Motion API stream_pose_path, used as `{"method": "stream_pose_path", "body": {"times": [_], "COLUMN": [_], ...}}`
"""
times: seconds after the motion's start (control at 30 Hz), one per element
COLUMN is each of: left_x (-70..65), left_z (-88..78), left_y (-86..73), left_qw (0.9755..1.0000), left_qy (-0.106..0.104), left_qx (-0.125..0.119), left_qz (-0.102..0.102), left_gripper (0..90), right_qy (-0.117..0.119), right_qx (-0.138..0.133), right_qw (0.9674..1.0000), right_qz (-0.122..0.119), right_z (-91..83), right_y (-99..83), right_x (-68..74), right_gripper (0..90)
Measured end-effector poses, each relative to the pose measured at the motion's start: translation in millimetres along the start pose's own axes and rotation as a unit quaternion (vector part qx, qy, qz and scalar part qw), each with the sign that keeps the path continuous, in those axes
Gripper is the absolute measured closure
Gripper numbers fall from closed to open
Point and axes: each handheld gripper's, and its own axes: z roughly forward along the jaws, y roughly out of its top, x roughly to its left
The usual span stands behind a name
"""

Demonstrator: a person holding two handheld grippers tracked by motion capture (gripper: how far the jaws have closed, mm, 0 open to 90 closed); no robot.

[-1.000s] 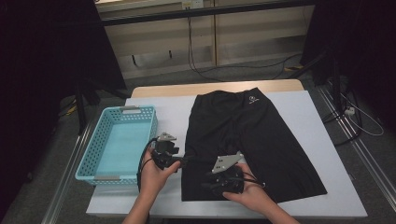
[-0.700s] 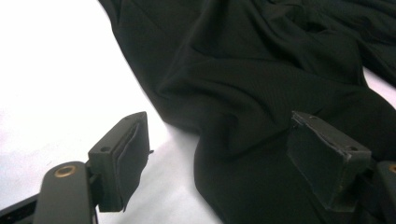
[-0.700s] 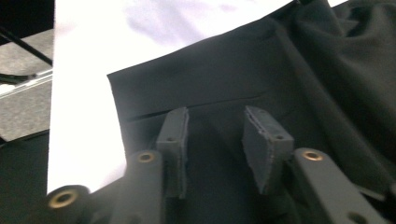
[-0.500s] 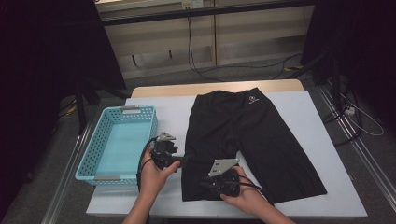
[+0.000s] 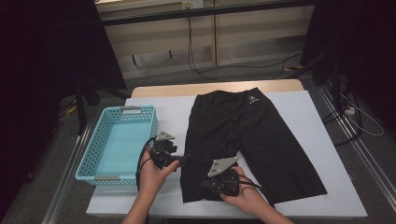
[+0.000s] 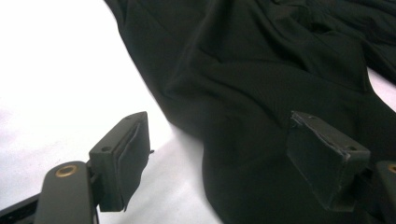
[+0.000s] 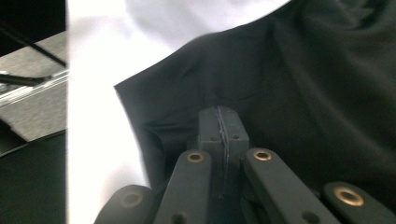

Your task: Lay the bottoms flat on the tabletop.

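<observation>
black shorts (image 5: 247,135) flat on white tabletop (image 5: 303,107), right gripper (image 7: 219,122) jaws just closed, pads together at the near leg hem, cloth between them unclear, left gripper (image 6: 233,158) jaws apart straddling the shorts' left edge, teal basket (image 5: 116,144) beside

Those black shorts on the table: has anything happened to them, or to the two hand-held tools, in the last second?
The right gripper has just been closing; its fingers now meet at the hem of the black shorts, though whether cloth is pinched between them is hard to tell. The left gripper kept its fingers apart over the shorts' edge. Both hands, the shorts and the blue basket stayed put.
</observation>
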Motion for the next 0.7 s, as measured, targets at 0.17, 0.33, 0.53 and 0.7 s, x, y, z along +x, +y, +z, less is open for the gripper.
{"method": "stream_pose_path", "body": {"times": [0.17,0.33,0.53,0.7], "left_x": [0.6,1.3,1.4,1.0], "left_z": [-1.7,-0.9,-2.6,-2.8], "left_y": [0.4,-0.4,0.7,1.2], "left_qw": [1.0000,1.0000,1.0000,1.0000], "left_qy": [0.000,-0.001,-0.001,-0.001], "left_qx": [0.000,0.003,0.001,-0.004], "left_qz": [0.002,0.003,0.000,-0.004], "left_gripper": [22.4,22.2,21.7,18.7], "right_qy": [0.004,-0.004,-0.004,0.017], "right_qx": [0.007,0.001,-0.025,-0.015], "right_qw": [0.9999,0.9999,0.9995,0.9988], "right_qz": [-0.013,-0.016,-0.020,-0.043], "right_z": [-2.4,-3.2,-8.1,0.4], "right_y": [-0.7,-1.4,0.1,-1.9], "right_x": [7.6,7.3,9.4,19.7], "right_gripper": [90.0,89.3,69.2,57.9]}}
